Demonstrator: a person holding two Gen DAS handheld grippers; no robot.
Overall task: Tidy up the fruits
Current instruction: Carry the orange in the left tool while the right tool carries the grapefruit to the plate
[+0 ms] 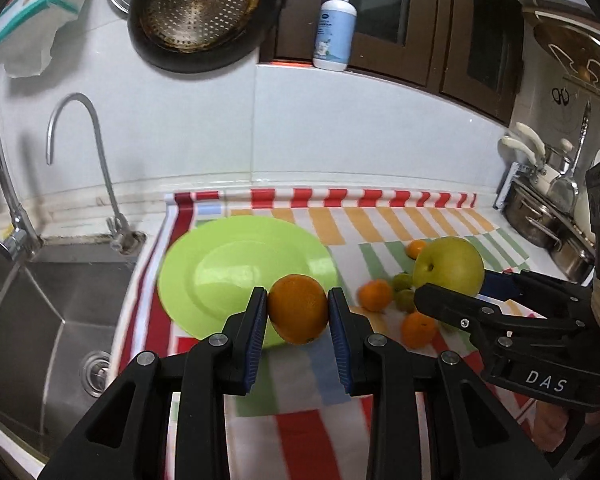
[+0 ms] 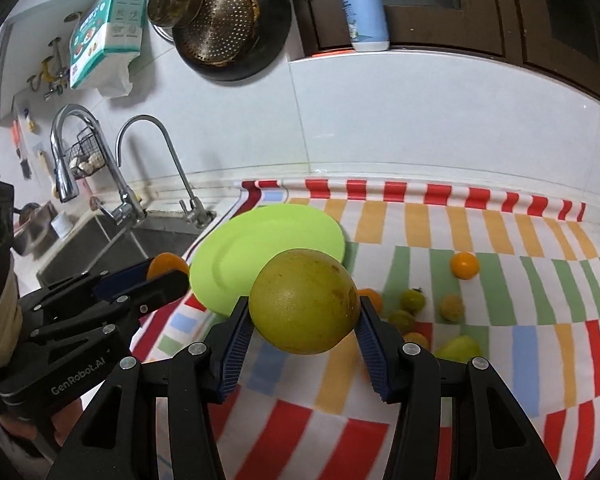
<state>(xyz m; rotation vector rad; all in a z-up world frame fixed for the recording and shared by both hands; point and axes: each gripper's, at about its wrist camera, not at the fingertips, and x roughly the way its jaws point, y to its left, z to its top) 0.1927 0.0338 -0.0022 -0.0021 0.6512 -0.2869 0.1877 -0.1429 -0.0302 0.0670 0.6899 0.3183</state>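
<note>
Counter (image 1: 512, 236): striped cloth (image 2: 500, 320), green plate (image 1: 220, 268), small fruits (image 2: 464, 265).

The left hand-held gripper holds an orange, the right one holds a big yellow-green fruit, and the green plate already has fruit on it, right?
Not quite. The green plate is bare, as the left wrist view shows. The left hand-held gripper does hold the orange, and the right one the yellow-green fruit.

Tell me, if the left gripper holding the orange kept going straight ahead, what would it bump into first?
Probably the green plate: the left gripper, shut on the orange, points down toward the plate's near rim. Depth is hard to judge.
</note>
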